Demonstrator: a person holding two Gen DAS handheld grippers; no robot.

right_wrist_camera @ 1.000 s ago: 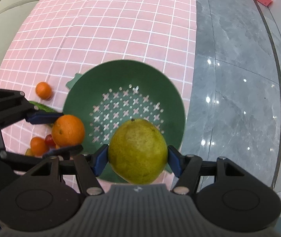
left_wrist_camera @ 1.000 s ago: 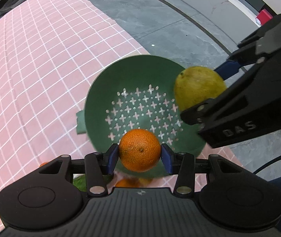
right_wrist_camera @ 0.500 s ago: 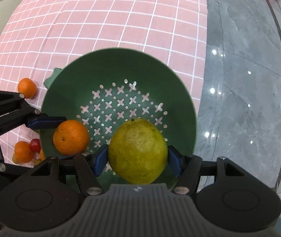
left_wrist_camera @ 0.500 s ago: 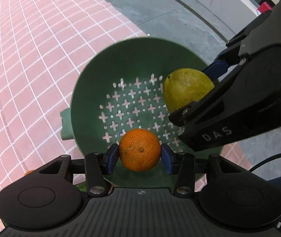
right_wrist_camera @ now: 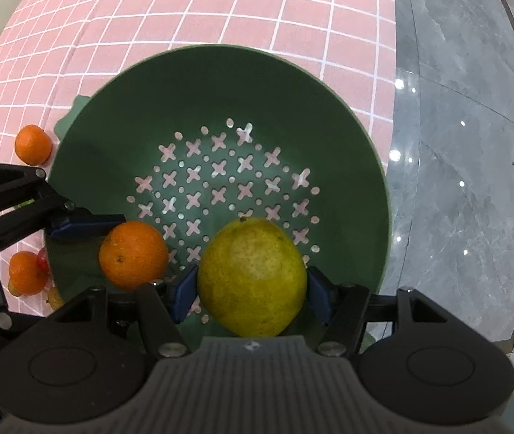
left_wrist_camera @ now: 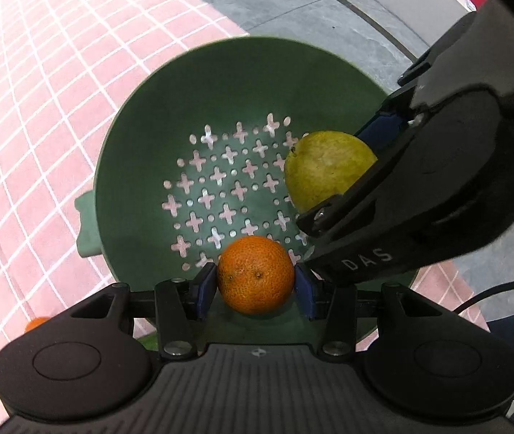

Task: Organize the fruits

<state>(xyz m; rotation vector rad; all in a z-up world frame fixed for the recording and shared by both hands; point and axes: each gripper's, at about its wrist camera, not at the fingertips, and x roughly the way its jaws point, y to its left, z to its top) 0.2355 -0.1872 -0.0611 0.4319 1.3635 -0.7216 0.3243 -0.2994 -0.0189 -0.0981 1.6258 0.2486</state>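
A green colander [left_wrist_camera: 199, 83] [right_wrist_camera: 220, 83] with cross-shaped holes stands on the pink checked cloth near the table's edge. My left gripper [left_wrist_camera: 255, 282] is shut on an orange [left_wrist_camera: 255, 275], held inside the colander's near side; the orange also shows in the right wrist view [right_wrist_camera: 133, 254]. My right gripper [right_wrist_camera: 252, 294] is shut on a yellow-green pear [right_wrist_camera: 252, 276], held inside the colander on its right side; the pear also shows in the left wrist view [left_wrist_camera: 325, 166].
Loose fruit lies on the pink cloth [right_wrist_camera: 148, 11] left of the colander: an orange [right_wrist_camera: 32, 144], another orange [right_wrist_camera: 25, 273] and a small red fruit [right_wrist_camera: 42, 258]. The grey stone floor [right_wrist_camera: 466, 144] lies beyond the table's right edge.
Both grippers have moved down and forward over the colander with their fruit, which now sits lower inside the bowl. The colander looks larger in both views.
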